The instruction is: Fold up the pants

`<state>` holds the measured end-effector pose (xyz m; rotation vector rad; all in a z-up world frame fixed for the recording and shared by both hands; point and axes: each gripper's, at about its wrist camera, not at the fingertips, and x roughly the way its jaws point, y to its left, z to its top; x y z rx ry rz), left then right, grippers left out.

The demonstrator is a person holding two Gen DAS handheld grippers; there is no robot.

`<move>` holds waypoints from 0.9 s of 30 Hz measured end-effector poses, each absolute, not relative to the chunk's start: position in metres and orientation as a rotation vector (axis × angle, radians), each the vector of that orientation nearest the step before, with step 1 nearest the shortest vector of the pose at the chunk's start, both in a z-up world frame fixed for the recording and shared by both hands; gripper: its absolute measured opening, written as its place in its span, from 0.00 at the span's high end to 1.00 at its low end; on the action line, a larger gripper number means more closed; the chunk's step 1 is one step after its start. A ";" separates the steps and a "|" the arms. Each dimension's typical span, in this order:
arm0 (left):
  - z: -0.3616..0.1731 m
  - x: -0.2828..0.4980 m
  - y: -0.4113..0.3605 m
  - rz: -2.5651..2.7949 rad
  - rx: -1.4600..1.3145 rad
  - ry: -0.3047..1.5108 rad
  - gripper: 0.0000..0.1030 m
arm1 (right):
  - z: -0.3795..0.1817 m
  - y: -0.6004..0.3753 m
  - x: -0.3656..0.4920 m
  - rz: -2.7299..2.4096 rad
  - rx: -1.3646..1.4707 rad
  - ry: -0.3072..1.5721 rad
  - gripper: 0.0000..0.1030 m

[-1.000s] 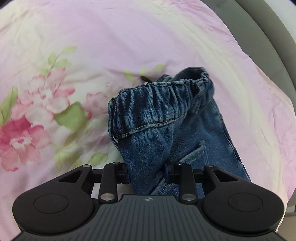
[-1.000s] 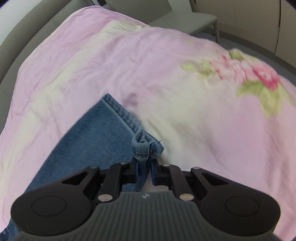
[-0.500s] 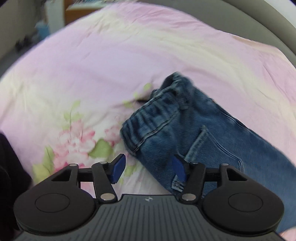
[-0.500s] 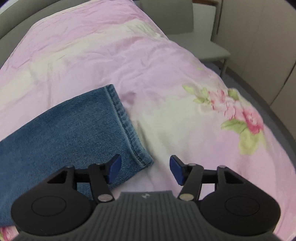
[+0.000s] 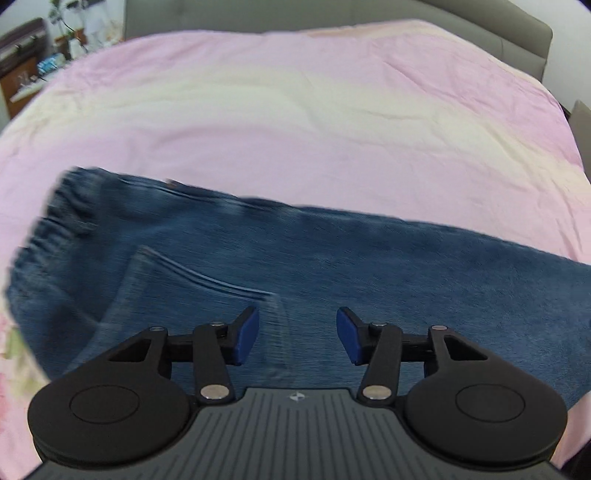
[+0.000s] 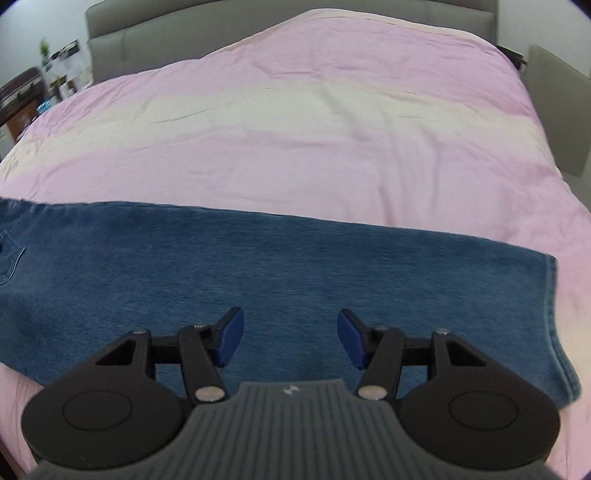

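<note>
Scene: A pair of blue denim jeans lies stretched flat across a pink bedsheet, with a grey upholstered headboard at the far end of the bed.

Long axis: The jeans run crosswise to both cameras, left to right; this is the relation any lengthwise fold would turn on.

Waist end: The elasticated waistband sits at the far left of the left wrist view, with a back pocket just ahead of that tool's left finger.

Hem end: The stitched leg hem sits at the right edge of the right wrist view.

Left gripper: Jaws spread wide, holding nothing, poised above the seat of the jeans; whether the blue pads touch the cloth cannot be told.

Right gripper: Jaws likewise spread and empty, over the mid-leg denim, with the hem off to its right.

Nearer hand: The left is nearer the waistband, the right nearer the hem.

Judgement: The garment appears laid out and not yet folded end to end; bringing hem to waist would likely fall to the right gripper, which must first shift right to reach the hem.
</note>
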<state>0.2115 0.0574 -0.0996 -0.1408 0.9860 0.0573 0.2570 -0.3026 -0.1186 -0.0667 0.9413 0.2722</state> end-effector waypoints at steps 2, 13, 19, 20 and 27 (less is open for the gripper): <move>-0.114 0.222 0.051 0.054 -0.122 0.998 0.44 | -0.124 -0.267 0.262 0.331 -0.107 0.942 0.49; -0.162 0.276 0.066 0.076 -0.186 0.956 0.50 | -0.176 -0.138 0.319 0.426 -0.262 1.023 0.48; -0.174 0.303 0.062 0.080 -0.154 0.940 0.50 | -0.187 -0.116 0.361 0.368 -0.231 1.054 0.43; -0.174 0.304 0.064 0.081 -0.165 0.939 0.50 | -0.188 -0.115 0.363 0.363 -0.225 1.059 0.42; -0.147 0.276 0.066 0.087 -0.145 0.912 0.50 | -0.169 -0.127 0.343 0.373 -0.186 1.013 0.46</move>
